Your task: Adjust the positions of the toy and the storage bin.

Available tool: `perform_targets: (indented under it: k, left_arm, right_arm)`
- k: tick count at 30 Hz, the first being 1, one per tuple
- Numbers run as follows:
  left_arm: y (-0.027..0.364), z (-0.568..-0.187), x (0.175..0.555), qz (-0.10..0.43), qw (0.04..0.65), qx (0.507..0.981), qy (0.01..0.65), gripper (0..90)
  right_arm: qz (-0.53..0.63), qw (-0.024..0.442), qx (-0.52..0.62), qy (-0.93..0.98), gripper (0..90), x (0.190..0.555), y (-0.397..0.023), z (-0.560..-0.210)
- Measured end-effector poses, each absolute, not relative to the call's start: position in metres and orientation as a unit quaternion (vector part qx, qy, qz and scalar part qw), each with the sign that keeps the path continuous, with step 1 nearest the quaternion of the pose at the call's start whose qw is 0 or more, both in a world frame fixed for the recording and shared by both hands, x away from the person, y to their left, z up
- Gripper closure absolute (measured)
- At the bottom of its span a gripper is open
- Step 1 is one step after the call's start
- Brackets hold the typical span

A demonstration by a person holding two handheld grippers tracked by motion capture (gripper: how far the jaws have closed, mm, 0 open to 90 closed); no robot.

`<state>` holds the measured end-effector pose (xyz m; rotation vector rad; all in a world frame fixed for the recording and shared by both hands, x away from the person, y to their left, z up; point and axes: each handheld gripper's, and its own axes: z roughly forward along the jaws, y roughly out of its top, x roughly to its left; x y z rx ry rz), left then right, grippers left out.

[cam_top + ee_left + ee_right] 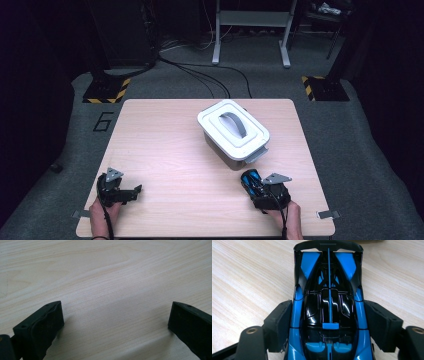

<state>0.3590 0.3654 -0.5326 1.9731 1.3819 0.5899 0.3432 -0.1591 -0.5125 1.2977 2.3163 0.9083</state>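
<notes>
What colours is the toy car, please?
Blue and glossy black toy car, seen best in the right gripper view.

Left tongs (115, 322) open over bare bench (105, 272)

My two black jaws come up from the bottom corners, one at left, one at right, set wide apart w/ nothing btwn them. Under & ahead of me: pale wood bench, grain running across in wavy lines, faint soft shadow by each jaw. Pads don't press on any object.
</notes>
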Motion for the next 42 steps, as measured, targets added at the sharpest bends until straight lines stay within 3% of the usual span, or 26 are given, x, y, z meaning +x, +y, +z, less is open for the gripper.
perform_targets:
  k: [3, 12, 26, 33, 42]
  left_arm:
    - [0.365, -0.533, 0.359, 0.224, 0.325, 0.752, 0.528, 0.1]
    - [0.365, -0.533, 0.359, 0.225, 0.325, 0.752, 0.527, 0.1]
    - [0.365, -0.533, 0.359, 0.225, 0.325, 0.752, 0.527, 0.1]
    - [0.365, -0.533, 0.359, 0.225, 0.325, 0.752, 0.527, 0.1]
    - [0.365, -0.533, 0.359, 0.224, 0.325, 0.752, 0.528, 0.1]
  right_arm:
    - [0.333, 0.163, 0.454, 0.81, 13.1, 0.346, -0.166, -0.508]
    - [0.358, 0.158, 0.45, 0.803, 0.0, 0.355, -0.178, -0.466]
    - [0.372, 0.197, 0.419, 0.805, 0.9, 0.397, -0.166, -0.396]
    - [0.374, 0.224, 0.411, 0.801, 16.8, 0.428, -0.15, -0.375]
    - [0.356, 0.221, 0.41, 0.81, 45.6, 0.465, -0.124, -0.374]
